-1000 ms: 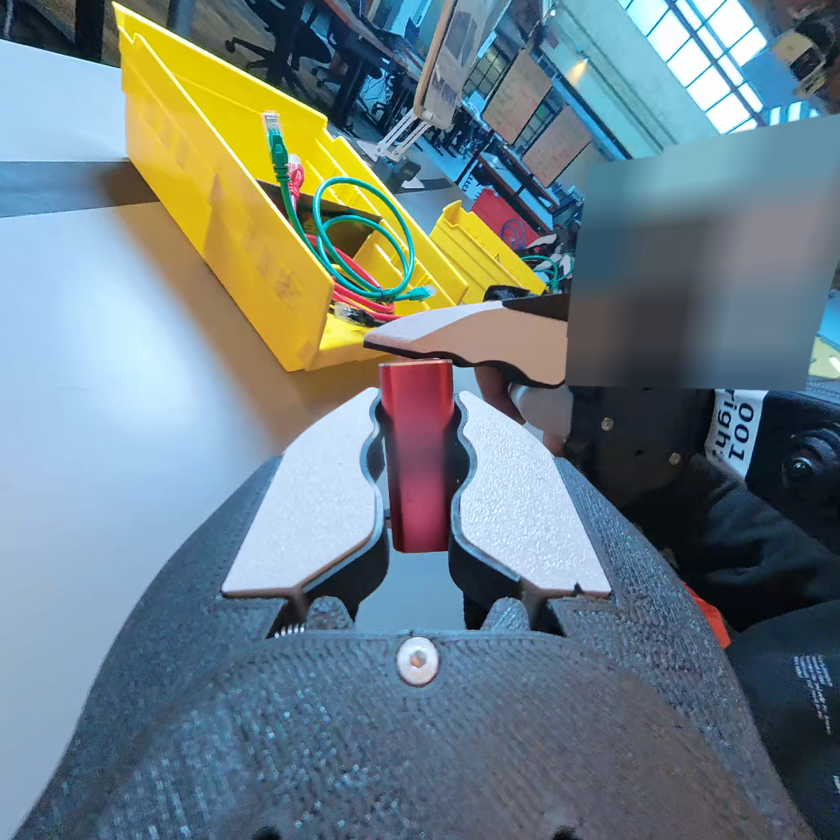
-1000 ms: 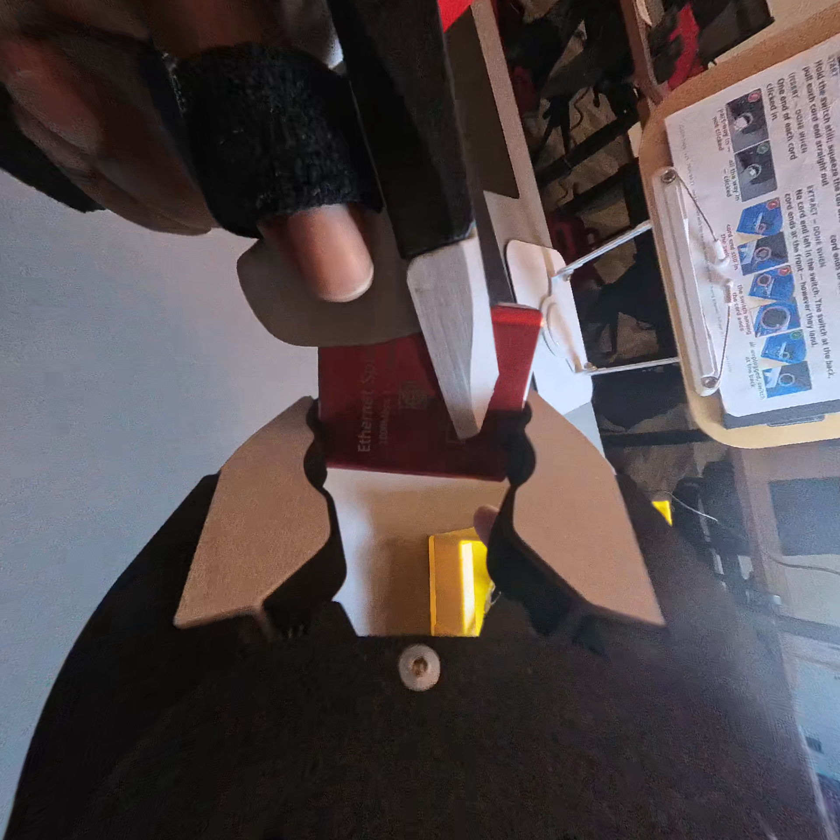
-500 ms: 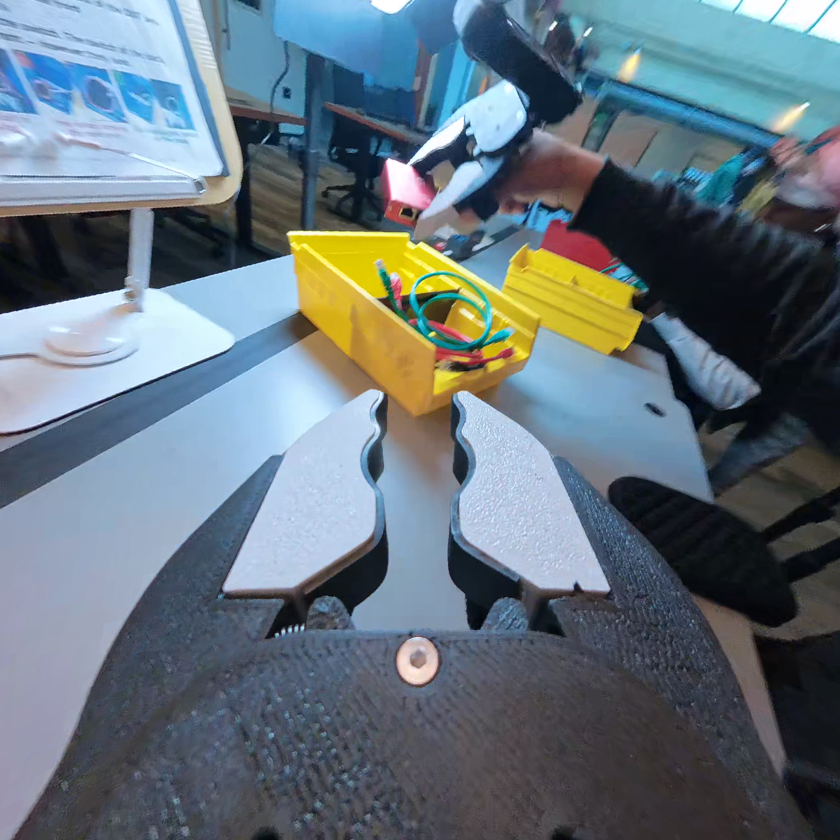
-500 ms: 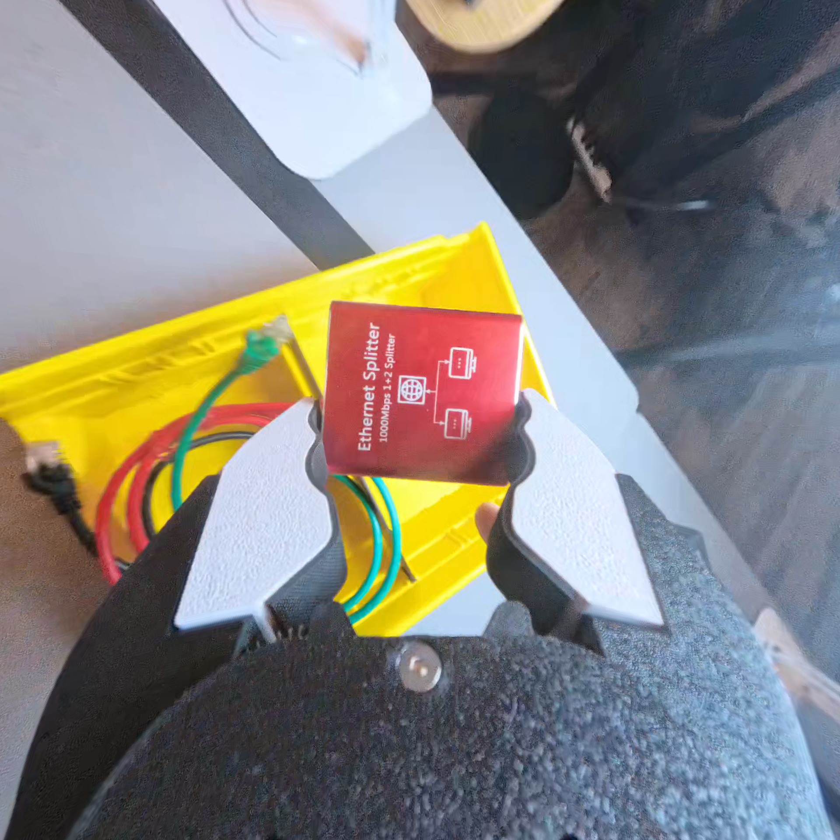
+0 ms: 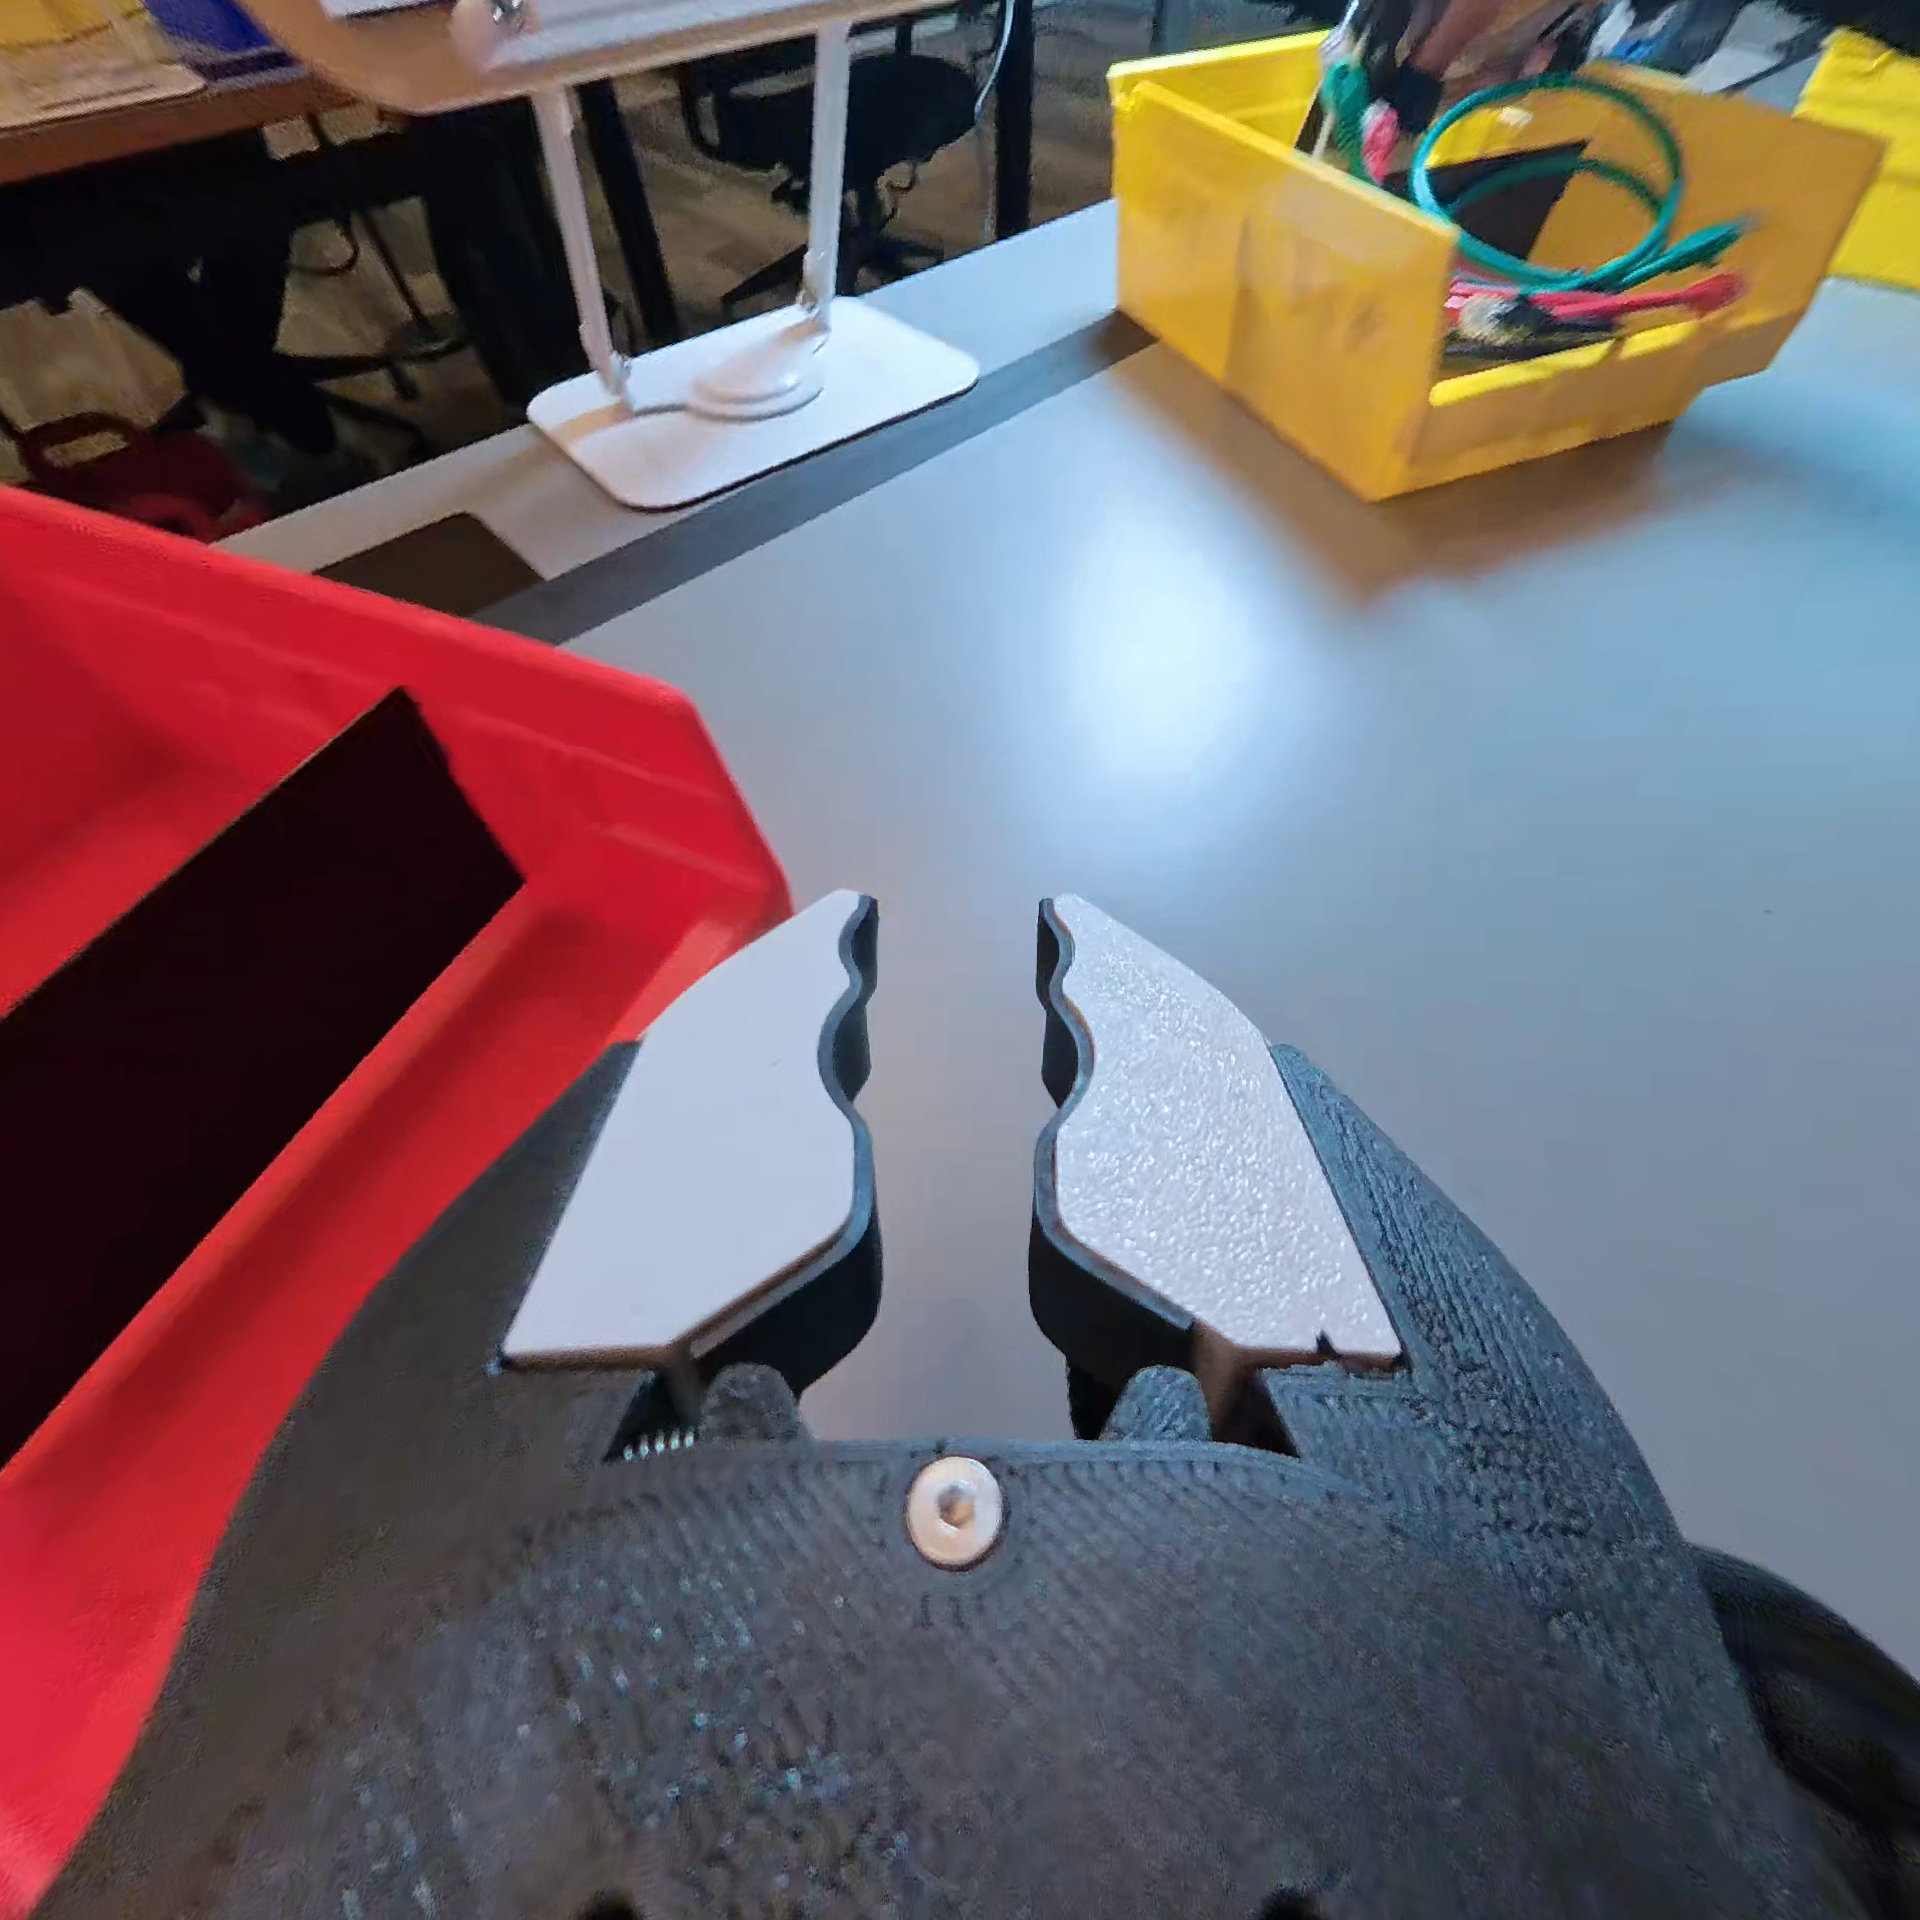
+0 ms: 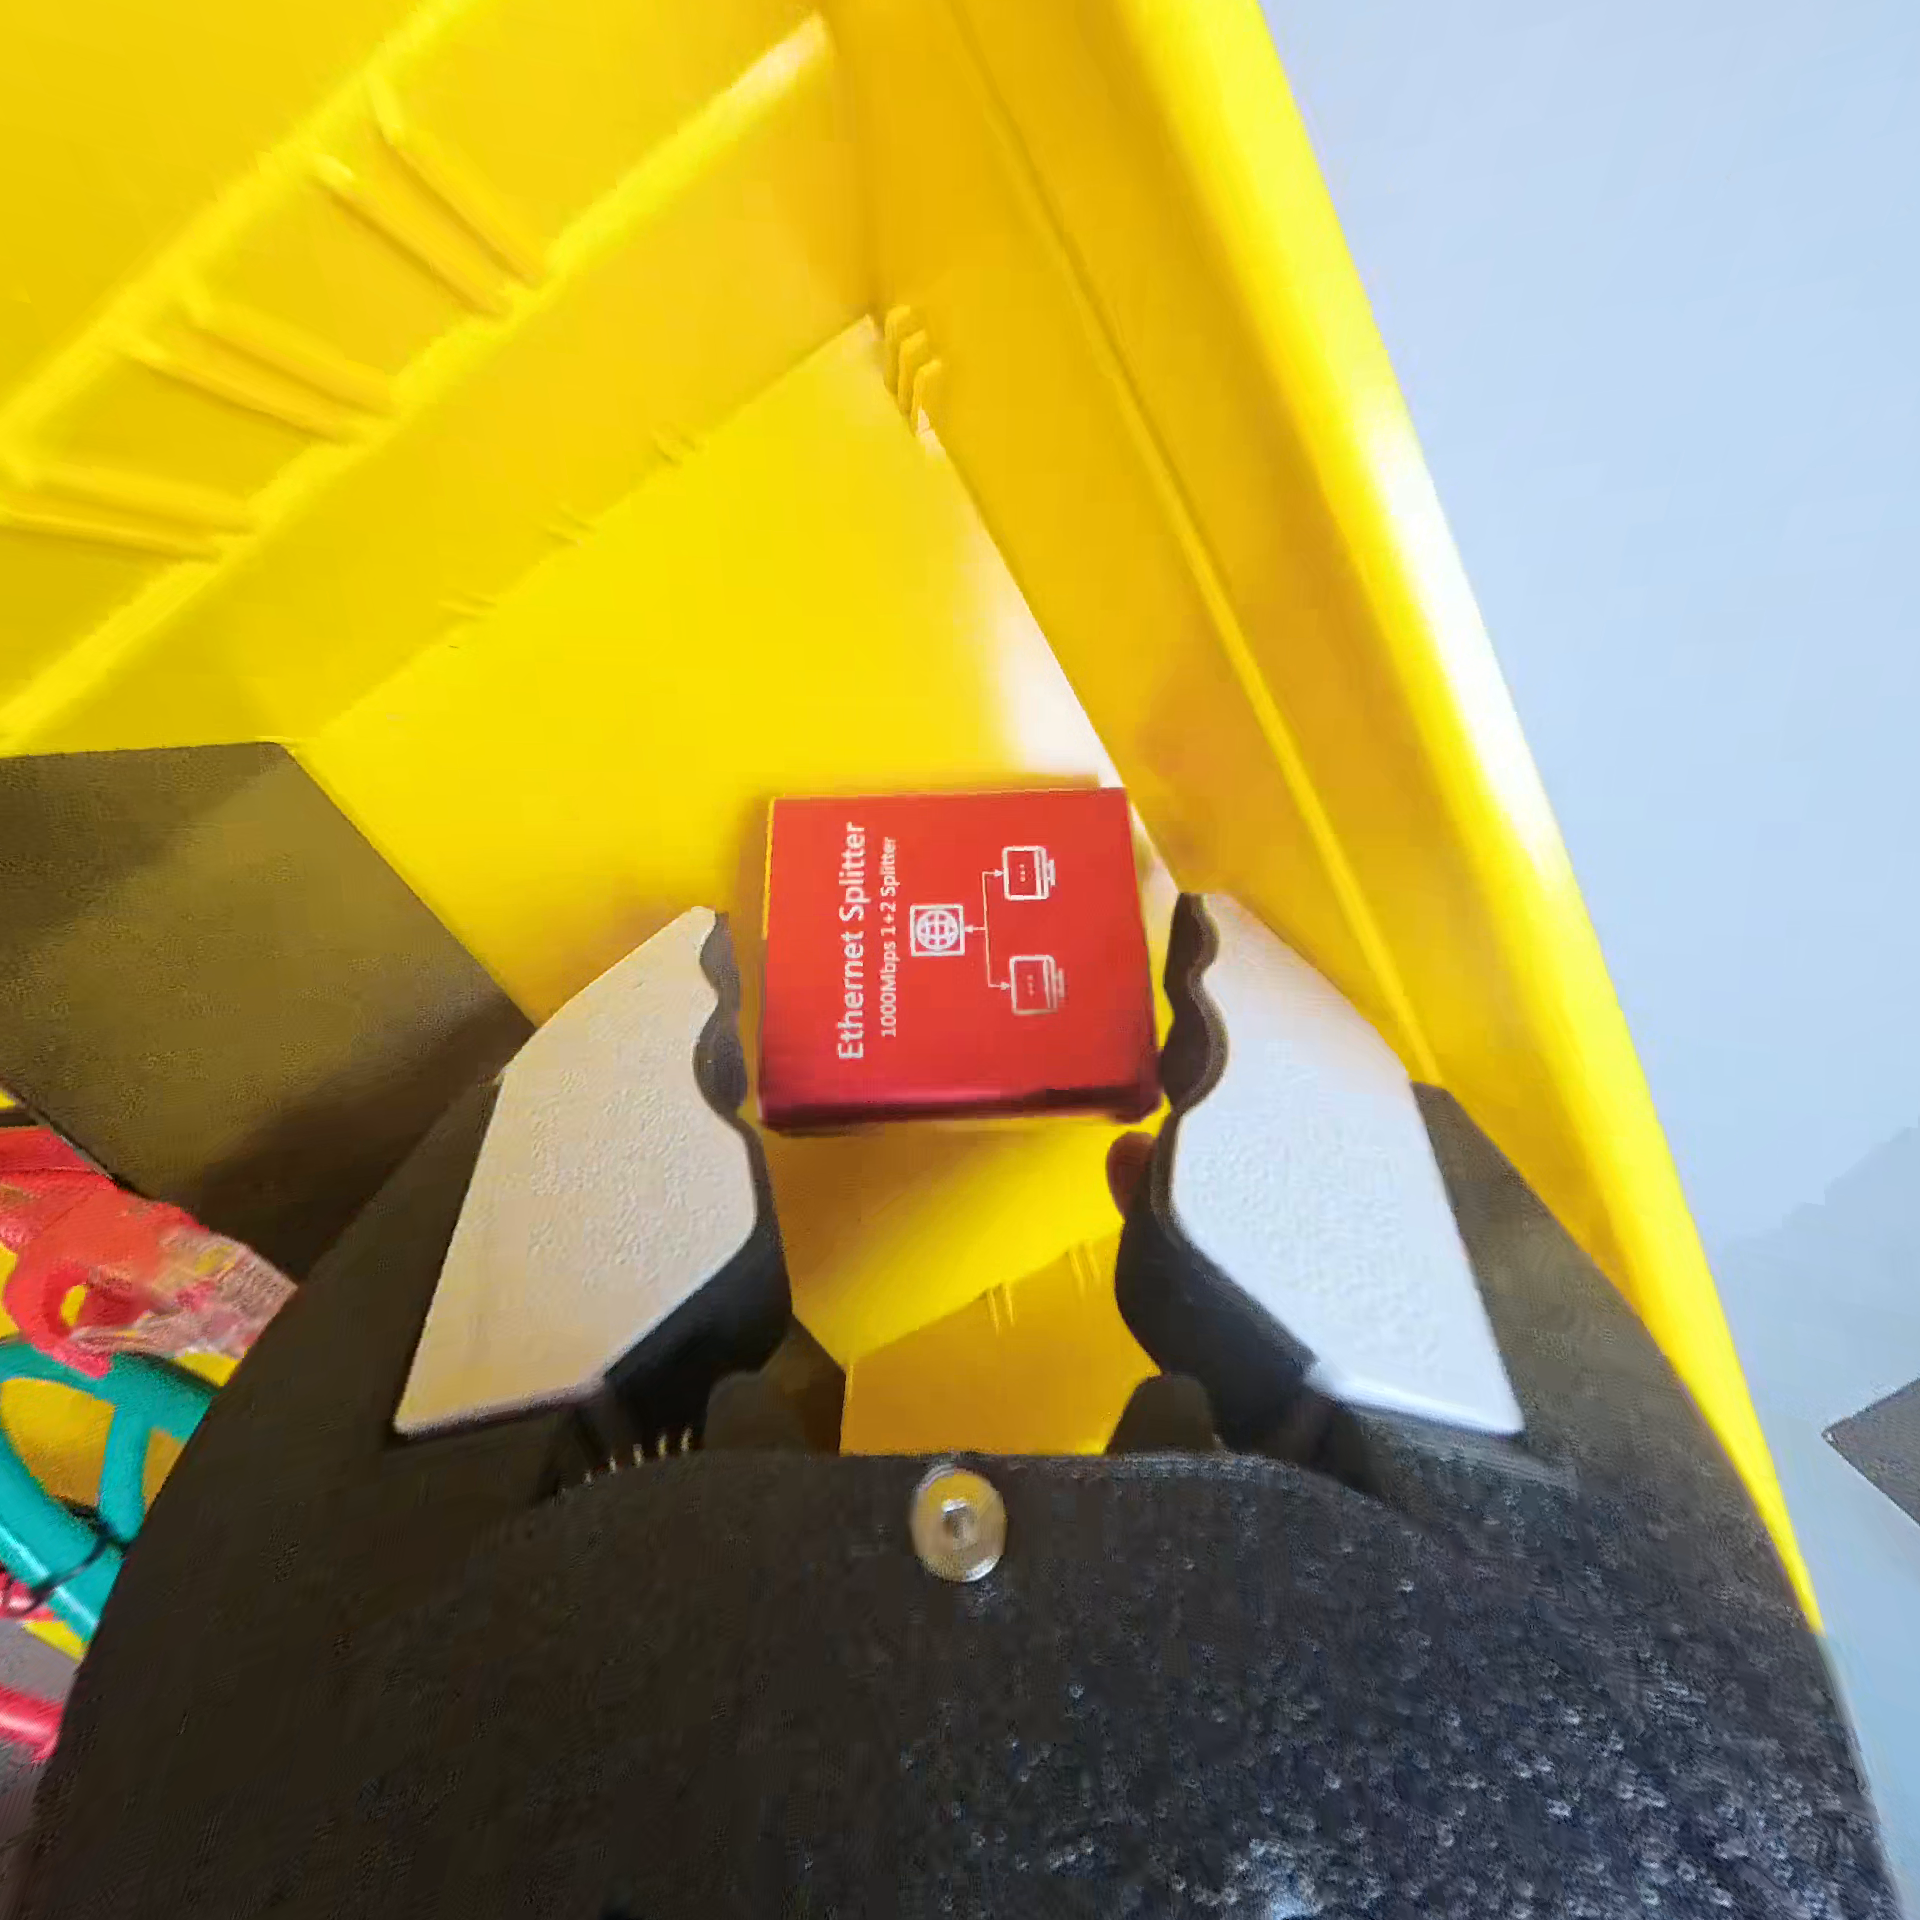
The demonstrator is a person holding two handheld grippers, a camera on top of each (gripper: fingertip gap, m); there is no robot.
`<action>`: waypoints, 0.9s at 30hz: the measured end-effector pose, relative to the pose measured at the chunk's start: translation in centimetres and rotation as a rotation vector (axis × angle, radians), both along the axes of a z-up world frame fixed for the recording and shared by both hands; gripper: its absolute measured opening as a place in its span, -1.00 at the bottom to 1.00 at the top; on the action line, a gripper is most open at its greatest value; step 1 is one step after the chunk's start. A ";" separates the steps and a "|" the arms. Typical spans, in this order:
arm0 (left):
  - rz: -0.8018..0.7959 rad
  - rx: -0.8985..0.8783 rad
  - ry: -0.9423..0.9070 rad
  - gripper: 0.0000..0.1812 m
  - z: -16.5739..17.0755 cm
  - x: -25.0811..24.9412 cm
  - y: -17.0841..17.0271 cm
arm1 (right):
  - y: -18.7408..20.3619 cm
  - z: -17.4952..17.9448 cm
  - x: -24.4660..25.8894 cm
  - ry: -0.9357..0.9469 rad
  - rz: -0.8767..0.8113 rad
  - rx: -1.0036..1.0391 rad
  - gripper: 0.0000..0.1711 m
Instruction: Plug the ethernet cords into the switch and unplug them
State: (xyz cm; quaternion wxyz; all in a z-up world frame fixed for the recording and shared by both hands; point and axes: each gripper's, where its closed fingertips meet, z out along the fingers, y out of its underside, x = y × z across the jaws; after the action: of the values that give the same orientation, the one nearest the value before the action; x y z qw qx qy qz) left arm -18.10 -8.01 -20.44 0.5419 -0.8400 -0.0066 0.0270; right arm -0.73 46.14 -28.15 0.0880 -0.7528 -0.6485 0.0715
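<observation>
Two grippers show, one in each wrist view. The right gripper (image 6: 951, 961) reaches down into the yellow bin (image 6: 1299, 540), and the red switch (image 6: 956, 956) sits between its fingers (image 6: 603, 1164) on the bin's yellow floor, close to the side wall. A thin gap shows on each side of the switch, so the fingers are spread apart and bracket it without clamping; whether the right finger grazes its edge I cannot tell. The switch lies flat with its printed face up. At the left edge of that view a red cord (image 6: 114, 1278) with a clear plug and a green cord (image 6: 83, 1455) lie inside the same bin, beside a dark panel (image 6: 208, 935) on its floor.

The left gripper (image 5: 956, 935) hangs above the grey table (image 5: 1351, 831) with its fingers parted and nothing between them. A red bin (image 5: 312, 831) stands just beside it on the left. Farther off, the yellow bin (image 5: 1299, 270) rests on the table with green loops (image 5: 1538, 177) and red cords (image 5: 1590, 301) inside. A white stand base (image 5: 758, 416) sits at the table's far edge.
</observation>
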 end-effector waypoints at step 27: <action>-0.010 -0.552 0.458 -0.57 -5.9 -9.4 -1.2 | -22.5 1.5 9.4 0.047 0.405 0.461 -0.34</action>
State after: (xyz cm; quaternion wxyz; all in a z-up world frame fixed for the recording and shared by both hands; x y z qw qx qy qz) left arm -27.48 -9.22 -26.36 0.2822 -0.9268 0.1269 0.2127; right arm 8.72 23.68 -26.65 0.2554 -0.5667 -0.7821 -0.0441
